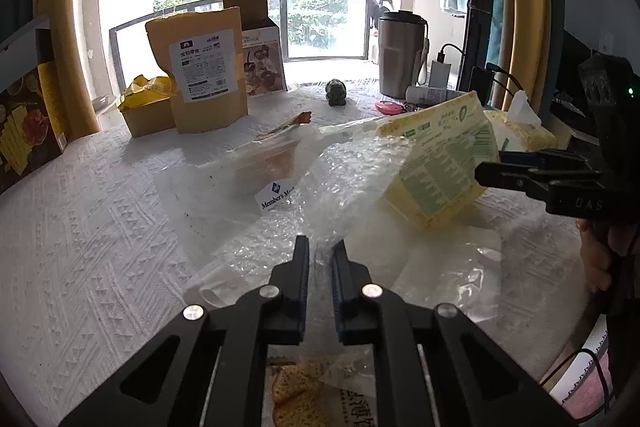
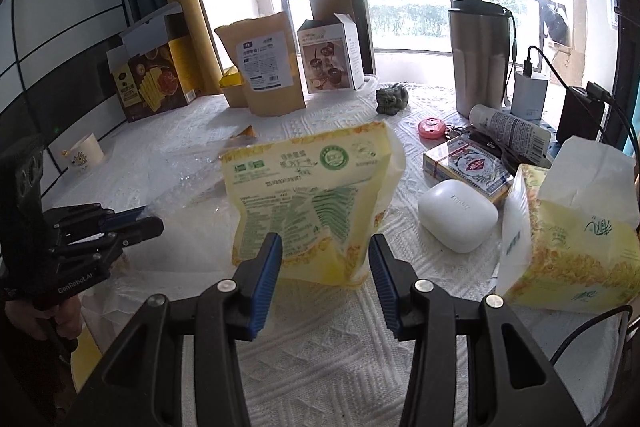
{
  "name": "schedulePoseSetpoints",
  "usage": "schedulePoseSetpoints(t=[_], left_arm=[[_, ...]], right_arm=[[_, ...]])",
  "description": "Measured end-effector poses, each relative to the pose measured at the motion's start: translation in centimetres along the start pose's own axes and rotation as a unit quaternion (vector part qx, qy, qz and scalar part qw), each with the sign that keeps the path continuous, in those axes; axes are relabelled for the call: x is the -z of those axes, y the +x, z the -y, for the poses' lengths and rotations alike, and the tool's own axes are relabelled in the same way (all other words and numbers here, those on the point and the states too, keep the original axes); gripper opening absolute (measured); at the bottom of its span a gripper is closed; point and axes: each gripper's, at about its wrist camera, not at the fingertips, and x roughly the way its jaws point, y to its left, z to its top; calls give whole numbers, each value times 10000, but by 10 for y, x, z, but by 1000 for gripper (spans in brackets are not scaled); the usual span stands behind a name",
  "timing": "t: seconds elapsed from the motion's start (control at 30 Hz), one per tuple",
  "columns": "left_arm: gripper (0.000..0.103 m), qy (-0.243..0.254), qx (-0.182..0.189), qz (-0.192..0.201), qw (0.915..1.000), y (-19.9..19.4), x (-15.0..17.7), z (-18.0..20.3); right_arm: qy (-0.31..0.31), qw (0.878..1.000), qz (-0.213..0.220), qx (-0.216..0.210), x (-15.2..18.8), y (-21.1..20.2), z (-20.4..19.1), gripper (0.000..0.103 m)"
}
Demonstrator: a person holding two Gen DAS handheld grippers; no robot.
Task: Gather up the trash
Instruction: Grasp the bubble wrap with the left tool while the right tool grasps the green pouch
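A yellow food bag (image 2: 308,195) with green print stands crumpled on the white tablecloth; it also shows in the left wrist view (image 1: 440,163). My right gripper (image 2: 325,247) is open, its blue pads on either side of the bag's lower edge, not closed on it. It shows from the side in the left wrist view (image 1: 486,169). My left gripper (image 1: 320,249) is closed to a narrow gap on a clear plastic bag (image 1: 280,247) that holds bubble wrap (image 1: 352,171). It shows in the right wrist view (image 2: 150,221). A bread wrapper (image 1: 312,391) lies below its fingers.
At the back stand a kraft pouch (image 1: 208,71), printed boxes (image 2: 152,83), a steel mug (image 2: 480,55) and a small figurine (image 2: 390,101). To the right lie a tissue pack (image 2: 572,247), a white case (image 2: 458,221), a card box (image 2: 466,165) and a tube (image 2: 508,131).
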Motion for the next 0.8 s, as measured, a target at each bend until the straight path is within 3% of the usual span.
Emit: schedulePoseSetpoints(t=[0.23,0.33,0.4,0.57,0.8], left_arm=[[7,-58,34,241,9997,-19,-1,-4],[7,-80,33,339,9994,-28,-2,-5],[7,-95,24,406,9991,-35,-2,-6],[6,-140,14,548,9984,-51,-2,-7],[6,-174,-3,663,9976,-71,2,-7]], right_arm=[[-88,10000,6,14,5,2,-7,40],[-90,9999,-39,37,7,5,-7,28],[-97,9999,-39,48,8,6,-7,11],[-112,9997,188,128,8,-6,-7,4],[-131,9987,461,153,9,-31,-13,3]])
